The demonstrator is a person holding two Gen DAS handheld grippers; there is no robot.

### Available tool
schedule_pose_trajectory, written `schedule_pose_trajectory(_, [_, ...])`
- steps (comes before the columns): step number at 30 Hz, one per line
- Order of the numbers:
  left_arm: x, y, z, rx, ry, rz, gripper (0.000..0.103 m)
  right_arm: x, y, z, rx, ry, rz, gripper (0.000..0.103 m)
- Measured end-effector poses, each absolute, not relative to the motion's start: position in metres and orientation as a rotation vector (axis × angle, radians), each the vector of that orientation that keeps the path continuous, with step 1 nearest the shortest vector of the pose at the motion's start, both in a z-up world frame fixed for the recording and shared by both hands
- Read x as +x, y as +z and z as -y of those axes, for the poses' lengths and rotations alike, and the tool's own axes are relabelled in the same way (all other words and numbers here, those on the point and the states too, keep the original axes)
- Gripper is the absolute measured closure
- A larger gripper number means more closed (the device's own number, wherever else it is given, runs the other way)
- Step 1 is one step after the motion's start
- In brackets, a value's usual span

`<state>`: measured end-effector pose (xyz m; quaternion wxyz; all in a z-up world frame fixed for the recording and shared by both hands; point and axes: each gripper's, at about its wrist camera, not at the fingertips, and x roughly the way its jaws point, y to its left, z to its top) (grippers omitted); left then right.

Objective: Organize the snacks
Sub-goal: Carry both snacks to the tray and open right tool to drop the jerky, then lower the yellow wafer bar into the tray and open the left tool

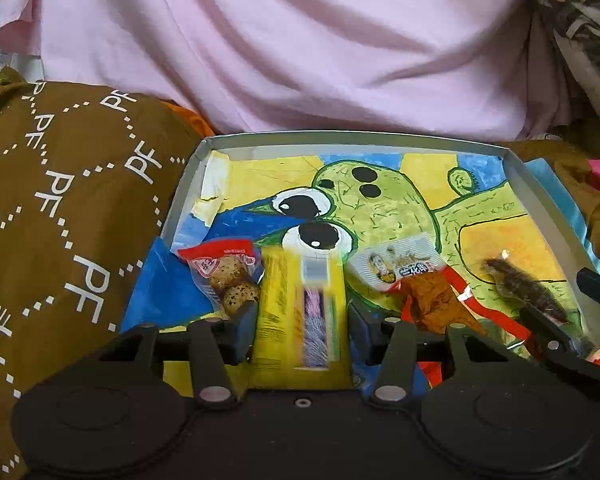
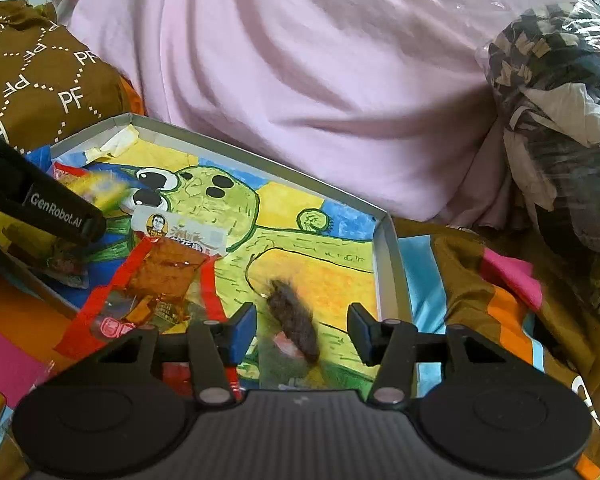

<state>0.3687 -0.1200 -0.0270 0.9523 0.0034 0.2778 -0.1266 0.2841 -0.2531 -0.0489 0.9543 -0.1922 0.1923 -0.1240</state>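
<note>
A shallow grey tray [image 1: 188, 184] with a cartoon drawing on its floor holds the snacks. My left gripper [image 1: 302, 320] is open, its jaws on either side of a yellow packet [image 1: 300, 312] that looks blurred. A red-topped pack of speckled eggs [image 1: 224, 276] lies to its left, a red and orange packet [image 1: 416, 284] to its right. My right gripper [image 2: 302, 328] is open around a clear pack with a dark brown snack [image 2: 294, 320] lying on the tray [image 2: 388, 264]. The red and orange packet [image 2: 168, 276] lies to its left.
Brown cloth printed PF [image 1: 60, 208] lies left of the tray, pink fabric [image 1: 300, 48] behind it. A plastic bag of dark clothes [image 2: 556, 92] is at the right. Striped cloth [image 2: 500, 300] lies beside the tray. The left gripper's body [image 2: 56, 212] shows in the right wrist view.
</note>
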Motion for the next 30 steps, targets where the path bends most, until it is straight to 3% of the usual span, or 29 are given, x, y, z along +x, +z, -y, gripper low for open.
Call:
schedule_pose_trajectory(6, [0.366, -0.021, 0.115, -0.021, -0.249, -0.555, 0.039, 0.281, -0.045, 0.256, -0.38, -0.273, -0.371, 0.021])
schedule_pose_trajectory(8, [0.363, -0.016, 0.112, -0.028, -0.237, -0.541, 0.029, 0.28, -0.042, 0.258, -0.372, -0.276, -0.364, 0.018])
schedule_pose_trajectory(16, [0.344, 0.009, 0.096, -0.063, -0.196, -0.478, 0.009, 0.264, -0.024, 0.259, -0.326, -0.294, -0.304, 0.001])
schedule_pose_trajectory(20, [0.327, 0.021, 0.086, -0.064, -0.168, -0.437, 0.002, 0.247, -0.008, 0.26, -0.272, -0.301, -0.257, 0.0])
schedule_pose_trajectory(30, [0.272, 0.049, 0.068, -0.088, -0.162, -0.372, 0.001, 0.193, 0.028, 0.256, -0.2, -0.255, -0.174, 0.0])
